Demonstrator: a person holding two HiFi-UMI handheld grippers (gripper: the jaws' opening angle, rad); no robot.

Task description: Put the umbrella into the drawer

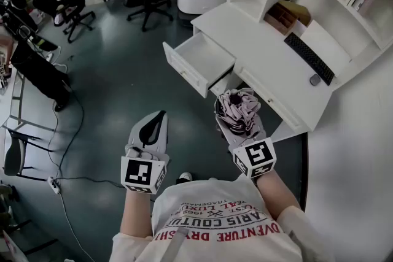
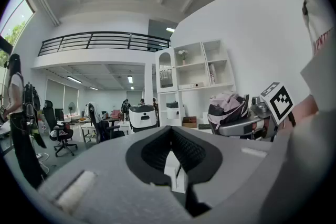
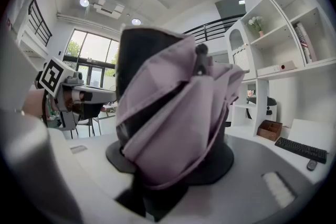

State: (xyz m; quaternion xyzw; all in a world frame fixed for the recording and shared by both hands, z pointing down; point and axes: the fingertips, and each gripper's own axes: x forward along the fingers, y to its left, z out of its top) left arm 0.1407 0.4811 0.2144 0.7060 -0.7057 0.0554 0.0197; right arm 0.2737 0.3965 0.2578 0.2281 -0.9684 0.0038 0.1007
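A white desk (image 1: pixel 264 40) was seen in the head view, with a drawer (image 1: pixel 186 72) pulled open from its front edge near the far corner. The drawer's open state was shown only there. The folded mauve umbrella (image 1: pixel 238 108) was held out short of the drawer, off the desk's front edge. In the right gripper view it filled the space between the jaws of the right gripper (image 1: pixel 235 121), which were clamped on it, its tip pointing away. The left gripper (image 1: pixel 158 121) was held beside it, jaws closed and empty.
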